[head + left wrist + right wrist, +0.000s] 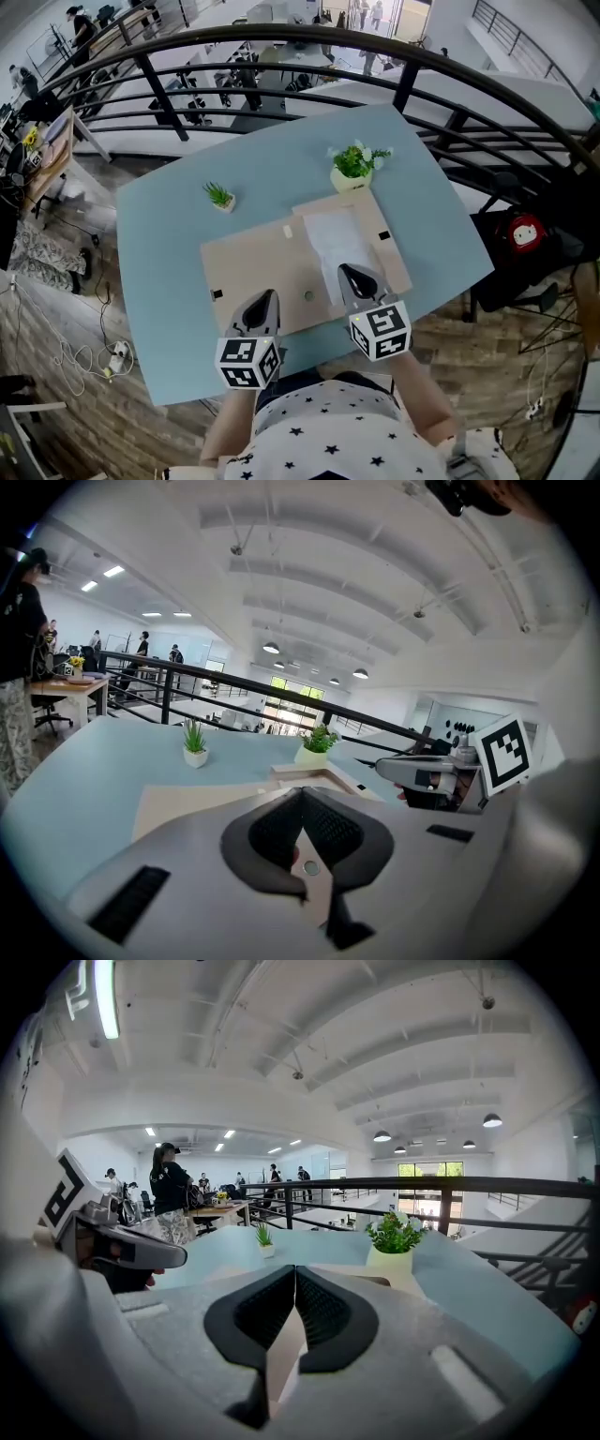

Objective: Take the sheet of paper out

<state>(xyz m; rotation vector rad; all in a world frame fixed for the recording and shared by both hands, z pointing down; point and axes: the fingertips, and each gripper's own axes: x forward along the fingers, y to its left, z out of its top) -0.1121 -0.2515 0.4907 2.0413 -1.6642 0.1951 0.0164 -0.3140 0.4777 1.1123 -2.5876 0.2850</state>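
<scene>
A tan folder (253, 262) lay open on the pale blue table (159, 281), and the sheet of paper (328, 234) lay flat on the folder's right half, reaching from near its far edge down to its near edge. Behind the folder's far right corner, just beside it, stood a leafy plant in a white pot (353, 167). A smaller plant (220, 197) stood beyond the folder's far left edge, a little apart from it. Neither pot sat on the paper.

The left gripper (265, 298) hung over the folder's near edge, left of the sheet, its jaws together with nothing between them. The right gripper (354, 272) was over the near end of the sheet, its jaws also closed tip to tip; no view showed paper pinched in them.

Bare table stretched wide to the left of the folder and in a narrower strip to its right. Past the plants the table ended close to a dark curved railing (281, 37). Off the folder's right side, beyond the table edge, a red object (525, 232) sat on something dark, and cables (84, 352) trailed over the wooden floor to the left.
</scene>
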